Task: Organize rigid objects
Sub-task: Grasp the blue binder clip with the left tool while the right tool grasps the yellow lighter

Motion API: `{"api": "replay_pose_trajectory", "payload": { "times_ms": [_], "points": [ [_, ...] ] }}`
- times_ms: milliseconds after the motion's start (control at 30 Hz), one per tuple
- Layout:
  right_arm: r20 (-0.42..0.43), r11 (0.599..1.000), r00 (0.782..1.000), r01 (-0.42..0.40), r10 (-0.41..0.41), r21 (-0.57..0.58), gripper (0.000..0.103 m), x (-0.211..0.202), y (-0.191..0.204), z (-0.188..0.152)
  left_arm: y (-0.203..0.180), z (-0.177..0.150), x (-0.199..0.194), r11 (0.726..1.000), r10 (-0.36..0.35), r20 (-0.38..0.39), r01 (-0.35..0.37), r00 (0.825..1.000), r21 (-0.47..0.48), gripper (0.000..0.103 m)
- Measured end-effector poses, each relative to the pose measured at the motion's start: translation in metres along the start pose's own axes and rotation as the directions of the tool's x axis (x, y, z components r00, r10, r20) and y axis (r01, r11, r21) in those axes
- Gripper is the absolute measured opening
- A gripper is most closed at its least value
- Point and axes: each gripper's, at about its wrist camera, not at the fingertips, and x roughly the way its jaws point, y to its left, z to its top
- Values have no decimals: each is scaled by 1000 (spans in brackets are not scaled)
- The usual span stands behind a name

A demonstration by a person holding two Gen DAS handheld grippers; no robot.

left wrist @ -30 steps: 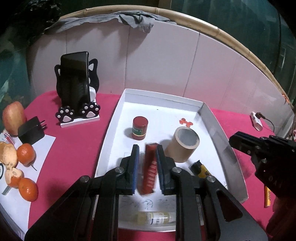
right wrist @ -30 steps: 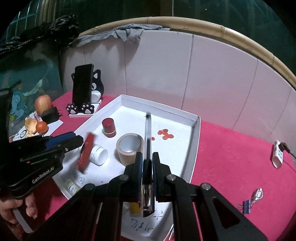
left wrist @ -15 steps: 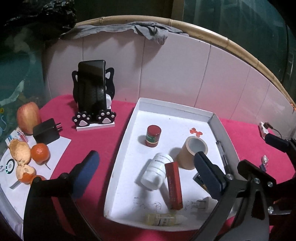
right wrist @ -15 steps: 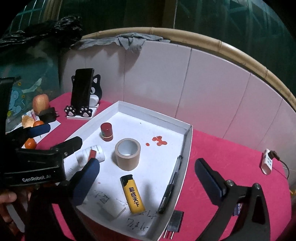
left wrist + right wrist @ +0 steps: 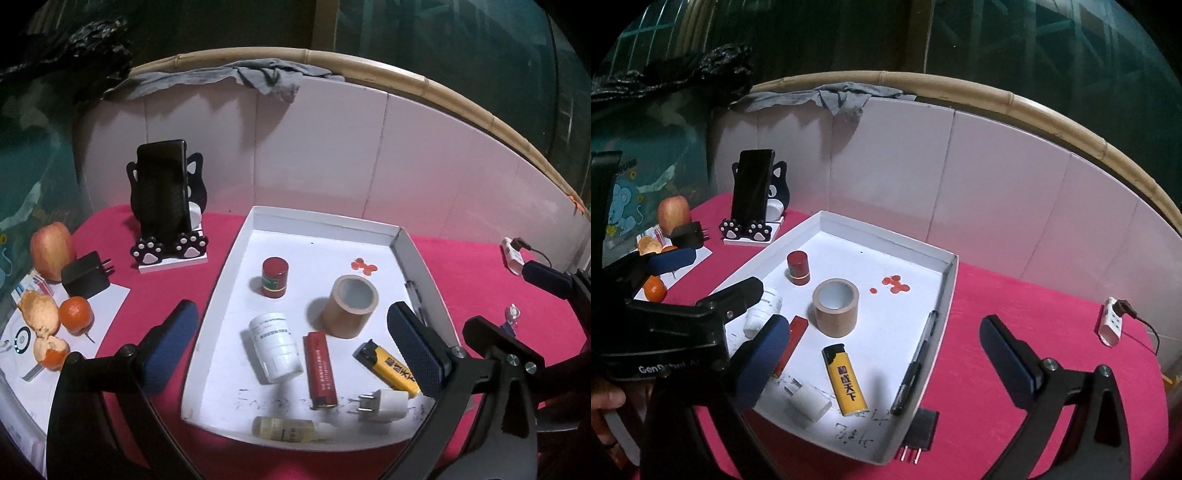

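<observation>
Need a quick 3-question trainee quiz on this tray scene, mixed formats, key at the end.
1. True or false: the left gripper is clamped on the red box.
2. Where does the black pen lie? A) along the white tray's right wall B) on the red cloth C) inside the tape roll
3. Fill in: the yellow lighter lies flat between the pen and the white ____.

Key: 1 false, both it and the right gripper are open and empty; 2 A; 3 plug.
</observation>
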Motion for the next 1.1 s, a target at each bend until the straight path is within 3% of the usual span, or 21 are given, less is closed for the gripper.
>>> {"api": "replay_pose_trajectory", "payload": {
  "times_ms": [167, 333, 533, 600, 667, 833, 933, 1033, 1100],
  "points": [
    [10, 999, 1000, 10, -10, 40, 103, -10, -23, -7, -10, 2, -8, 1000, -18, 12, 18, 1000, 17, 103],
    [-8, 980, 996, 86, -86, 177, 103, -24, -93, -38, -19, 2, -20, 998, -67, 33, 67, 997, 20, 103],
    [-129, 932, 980, 183, -149, 314, 102, -52, -160, -94, -55, -8, -25, 976, -194, 1, 193, 981, 99, 103],
    [-182, 934, 973, 190, -140, 302, 95, -53, -162, -116, -73, -17, -29, 958, -246, -11, 245, 969, 148, 103],
    [-233, 944, 966, 178, -114, 278, 78, -50, -154, -132, -87, -24, -30, 944, -275, -24, 274, 961, 185, 103],
    [-294, 964, 955, 109, -34, 242, 77, -40, -127, -152, -111, -40, -25, 922, -301, -90, 314, 949, 228, 103],
    [-319, 969, 947, 107, -31, 224, 64, -32, -121, -153, -120, -42, -23, 913, -314, -113, 333, 943, 237, 103],
    [-326, 975, 945, 102, -33, 196, 60, -27, -117, -155, -135, -40, -19, 901, -329, -136, 354, 934, 251, 103],
    [-311, 977, 950, 90, -26, 192, 46, -29, -120, -155, -150, -36, -10, 891, -338, -166, 372, 926, 261, 103]
  ]
}}
